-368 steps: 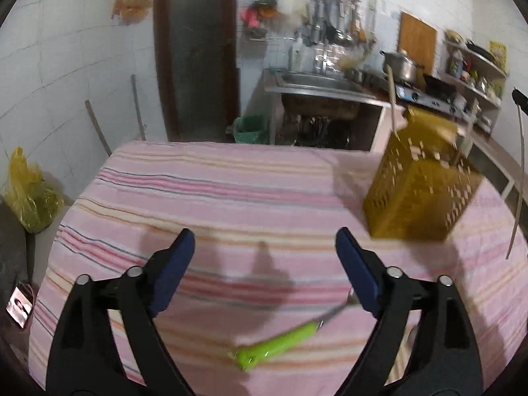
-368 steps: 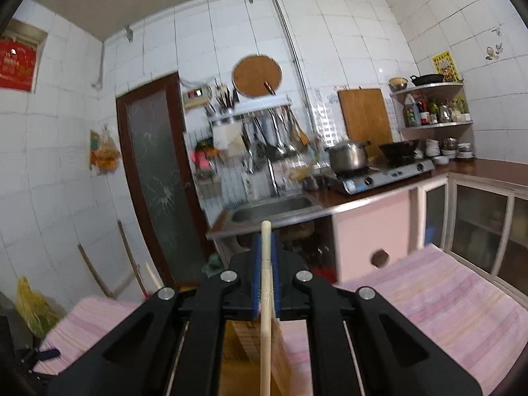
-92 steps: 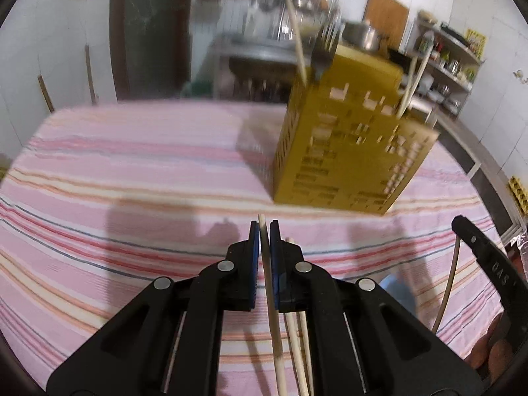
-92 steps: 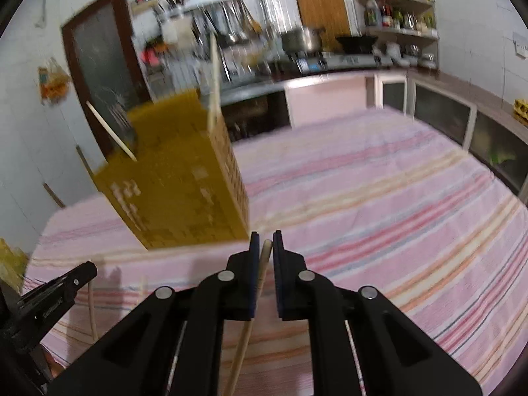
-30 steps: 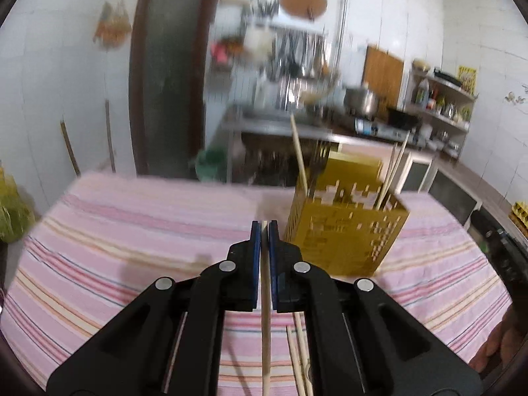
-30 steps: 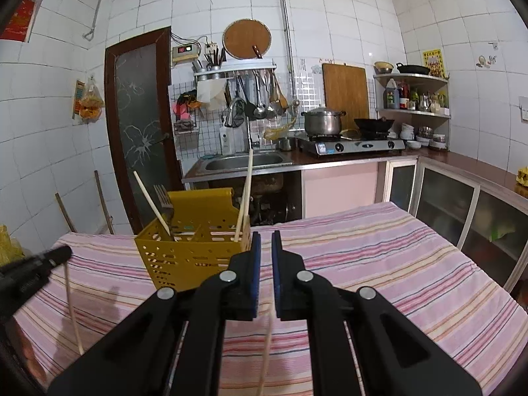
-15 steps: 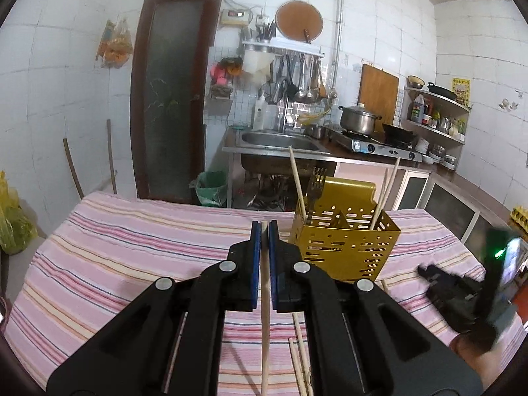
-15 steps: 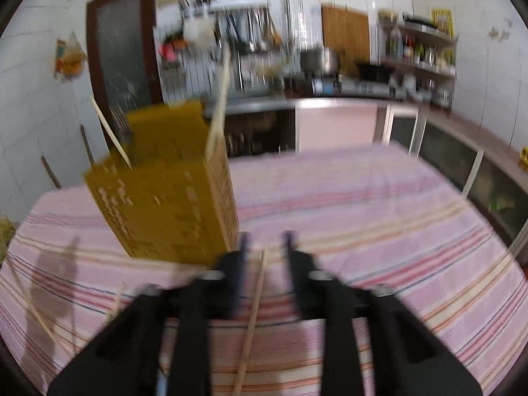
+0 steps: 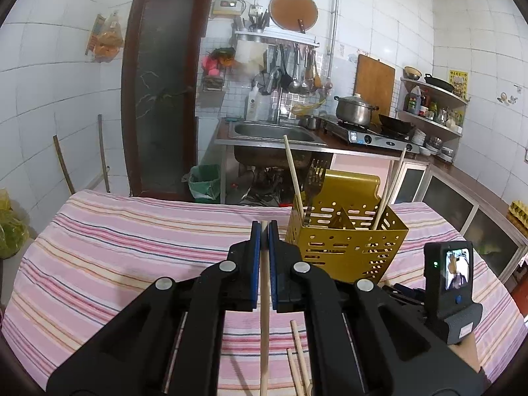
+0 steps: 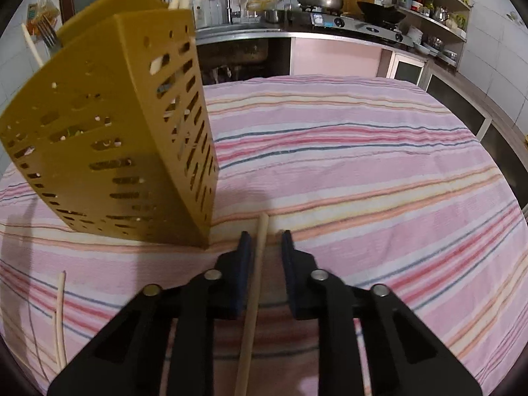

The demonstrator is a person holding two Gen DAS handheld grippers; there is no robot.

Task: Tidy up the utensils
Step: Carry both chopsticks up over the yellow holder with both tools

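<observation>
**Chopstick in each gripper, caddy ahead**

I've got the left gripper (image 9: pixel 264 227) w/ blue pads pressed together on a pale wooden chopstick (image 9: pixel 264 323), held above the pink striped tablecloth (image 9: pixel 132 250). The perforated yellow plastic utensil caddy (image 9: pixel 346 241) stands just ahead-right, holding a metal fork (image 9: pixel 315 178) & three more chopsticks upright. Two loose chopsticks (image 9: pixel 298 353) lie on the cloth below. On my right gripper (image 10: pixel 264 241) the jaws are closing, w/ a second wooden chopstick (image 10: pixel 255 283) between them; pads not touching it, gaps visible both sides. It lies just beside the caddy's near corner.
</observation>
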